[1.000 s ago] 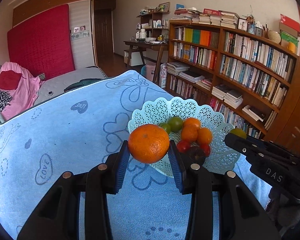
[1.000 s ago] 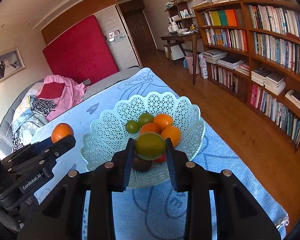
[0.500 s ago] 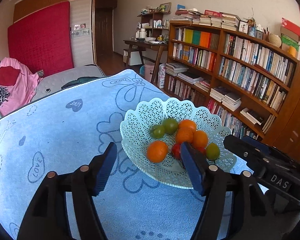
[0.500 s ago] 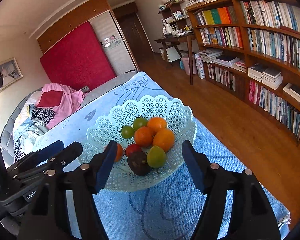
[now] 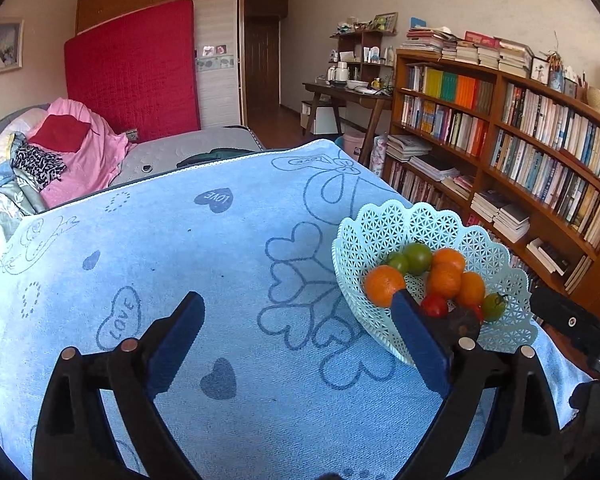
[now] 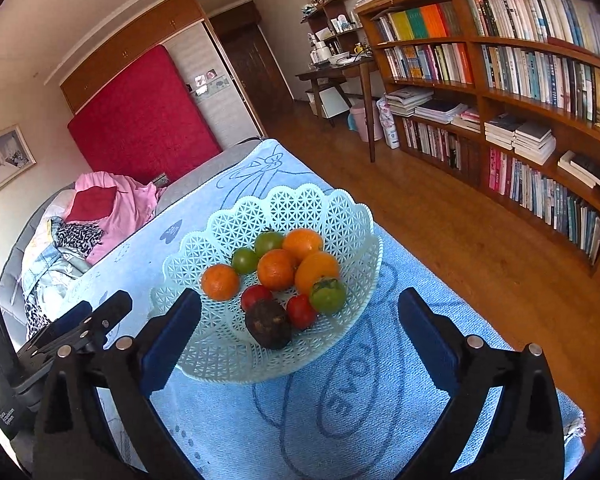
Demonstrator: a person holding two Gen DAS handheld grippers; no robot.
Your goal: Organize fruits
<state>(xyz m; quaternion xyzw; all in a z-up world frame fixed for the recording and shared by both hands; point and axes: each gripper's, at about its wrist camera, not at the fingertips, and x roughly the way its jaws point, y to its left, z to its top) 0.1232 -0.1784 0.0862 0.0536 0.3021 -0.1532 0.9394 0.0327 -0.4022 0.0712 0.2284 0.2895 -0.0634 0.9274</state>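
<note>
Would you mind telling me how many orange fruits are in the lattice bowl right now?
4 in the lattice bowl: one apart at the left, one central, one behind it toward the far rim, one to the right. Others could be hidden underneath.

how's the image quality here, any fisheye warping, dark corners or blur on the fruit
Left wrist view: bookshelf bows strongly, corners vignette black, fruit basket is sharp. Right wrist view: same barrel warp and dark corners, dark fruit in the basket crisp, even daylight, no glare.
</note>
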